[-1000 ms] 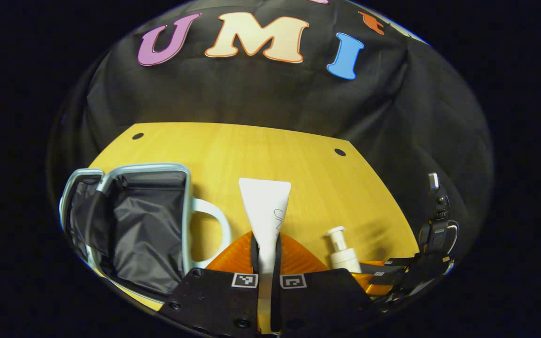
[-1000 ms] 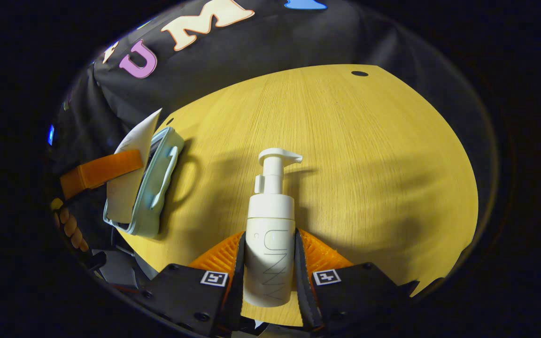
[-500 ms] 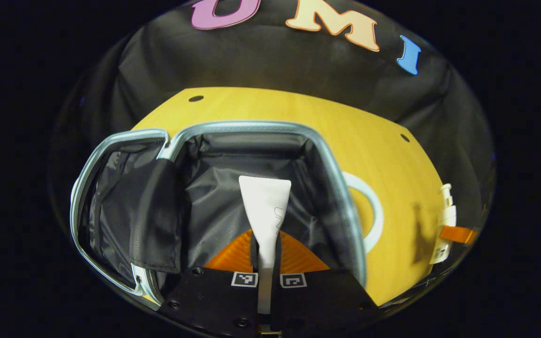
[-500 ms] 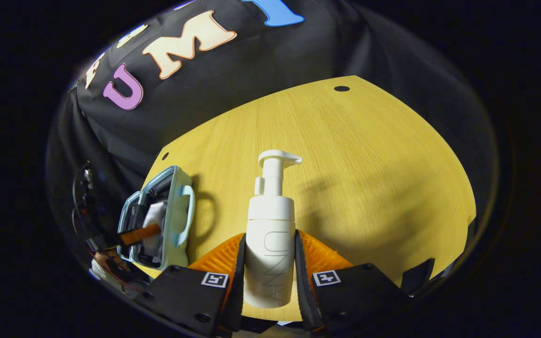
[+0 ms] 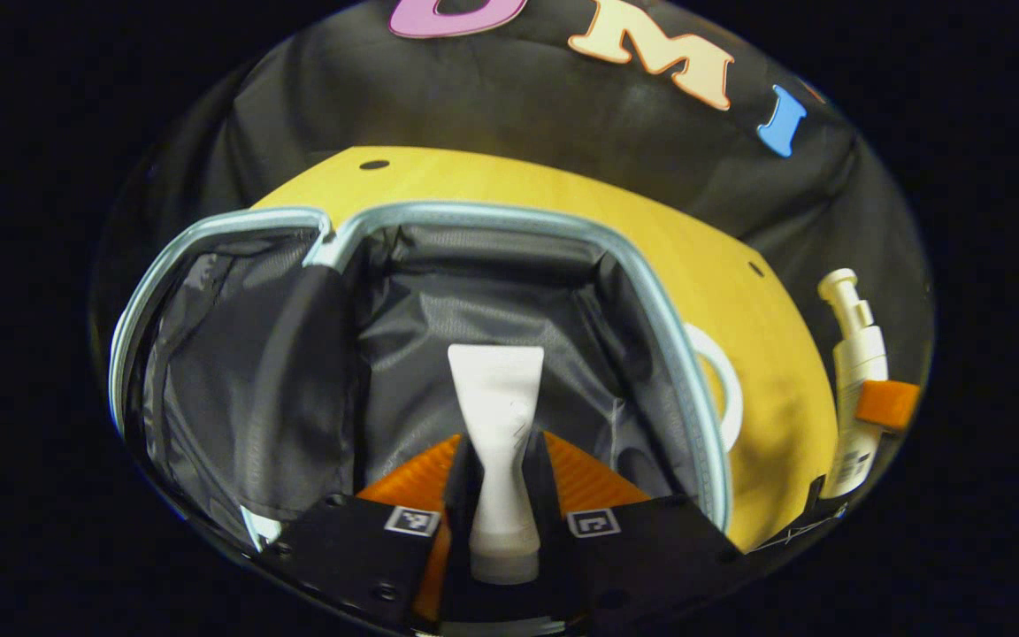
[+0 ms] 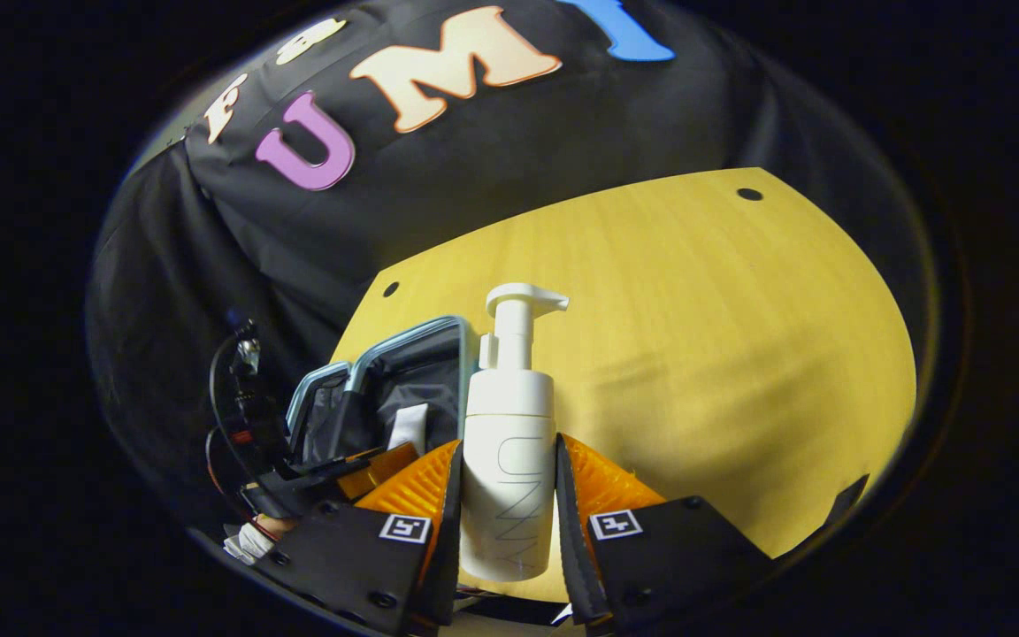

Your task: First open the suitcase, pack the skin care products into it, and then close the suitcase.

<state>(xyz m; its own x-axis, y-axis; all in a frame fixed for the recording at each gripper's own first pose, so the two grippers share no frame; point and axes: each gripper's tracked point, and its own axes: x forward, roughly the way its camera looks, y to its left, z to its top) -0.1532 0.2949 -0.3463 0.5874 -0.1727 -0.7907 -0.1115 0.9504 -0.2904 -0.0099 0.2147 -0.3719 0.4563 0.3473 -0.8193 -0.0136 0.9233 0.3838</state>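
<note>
The small light-blue suitcase (image 5: 651, 292) lies open on the wooden table, its dark lining facing up. A white tube (image 5: 496, 398) rests inside it, flat end away from me and cap toward me, loose between the parted fingers of my left gripper (image 5: 501, 451), which is open. My right gripper (image 6: 509, 460) is shut on a white pump bottle (image 6: 509, 442), held upright above the table just right of the suitcase (image 6: 412, 354). In the left gripper view the pump bottle (image 5: 854, 389) hangs at the far right, beyond the suitcase handle (image 5: 726, 394).
The yellow wooden table (image 6: 695, 310) spreads out right of the suitcase, with small dark holes near its far corners. The suitcase lid half (image 5: 209, 354) lies open to the left. The black cloth wall stands close behind the table.
My left gripper moved over the open suitcase, lowered the tube inside and parted its fingers; the tube slid loose. My right gripper carried the pump bottle leftward to the suitcase.
</note>
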